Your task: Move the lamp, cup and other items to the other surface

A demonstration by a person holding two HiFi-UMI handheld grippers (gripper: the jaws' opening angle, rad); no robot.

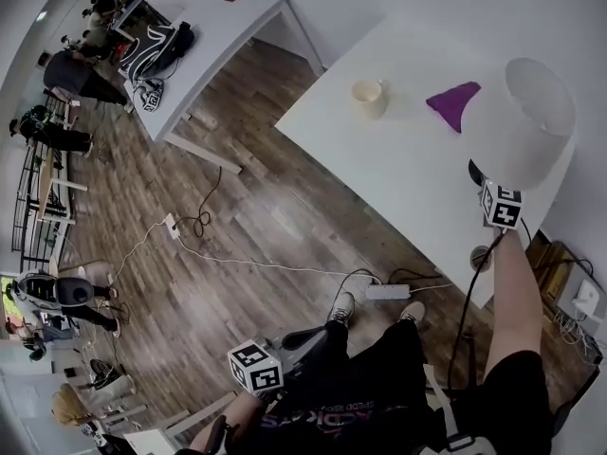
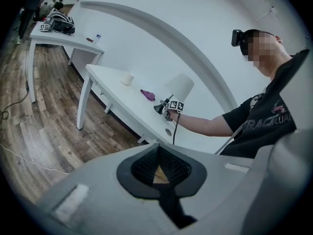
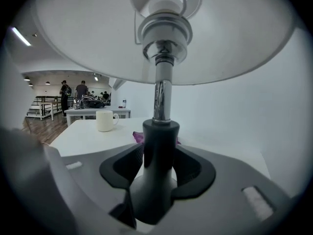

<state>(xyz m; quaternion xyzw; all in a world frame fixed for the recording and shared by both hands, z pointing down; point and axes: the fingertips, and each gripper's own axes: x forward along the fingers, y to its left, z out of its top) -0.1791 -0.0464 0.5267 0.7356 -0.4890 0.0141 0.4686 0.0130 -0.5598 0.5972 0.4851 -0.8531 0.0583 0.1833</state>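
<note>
A white-shaded lamp stands upright at the near right of the white table. In the right gripper view its black neck sits between the jaws of my right gripper, with a pad close on each side; I read those jaws as open. From the head view the right gripper is at the lamp's base. A cream cup and a purple cloth lie farther back on the table. My left gripper hangs low over the floor, shut and empty.
A second white table stands beyond, across a strip of wooden floor, with a dark bag on it. The lamp's black cord drops off the table edge. A power strip and cables lie on the floor. People stand at the far left.
</note>
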